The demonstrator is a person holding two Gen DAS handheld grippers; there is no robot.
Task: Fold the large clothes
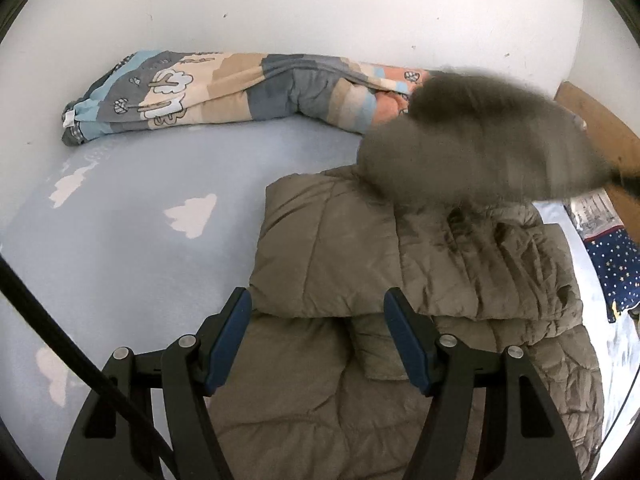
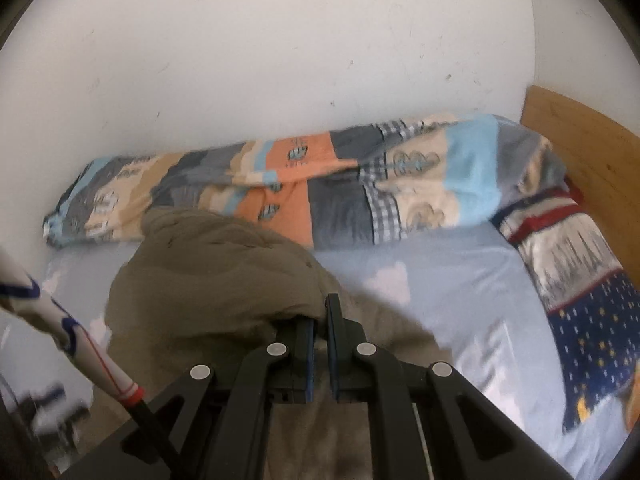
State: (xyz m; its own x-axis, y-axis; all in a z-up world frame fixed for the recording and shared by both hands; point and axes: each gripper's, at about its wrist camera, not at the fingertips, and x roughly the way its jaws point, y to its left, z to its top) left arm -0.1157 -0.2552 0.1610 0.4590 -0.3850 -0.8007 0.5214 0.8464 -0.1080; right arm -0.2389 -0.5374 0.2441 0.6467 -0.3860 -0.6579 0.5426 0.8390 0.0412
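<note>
Above the near part of the jacket, the left tool hangs with its two blue-padded fingers spread wide and nothing between them; under it the olive quilted jacket lies on the bed, partly folded, one flat panel laid over the lower layers and a creased, puffy section to the right; a blurred grey-brown part of the same jacket is lifted in the air at the upper right of the left wrist view; a black cable crosses the lower left corner.

In the right wrist view the right tool has its fingers drawn close together, pinching a fold of the jacket; the cloth bulges up and away to the left of the fingertips and hangs below them; a white sleeve with blue and red lines, ending in a red cuff, reaches in from the left edge.

Beyond the jacket the pale blue sheet with white clouds covers the bed; a rolled patchwork quilt in orange, grey, beige and light blue lies along the white wall; a pillow with a navy starry pattern sits at the right, next to the wooden headboard.
</note>
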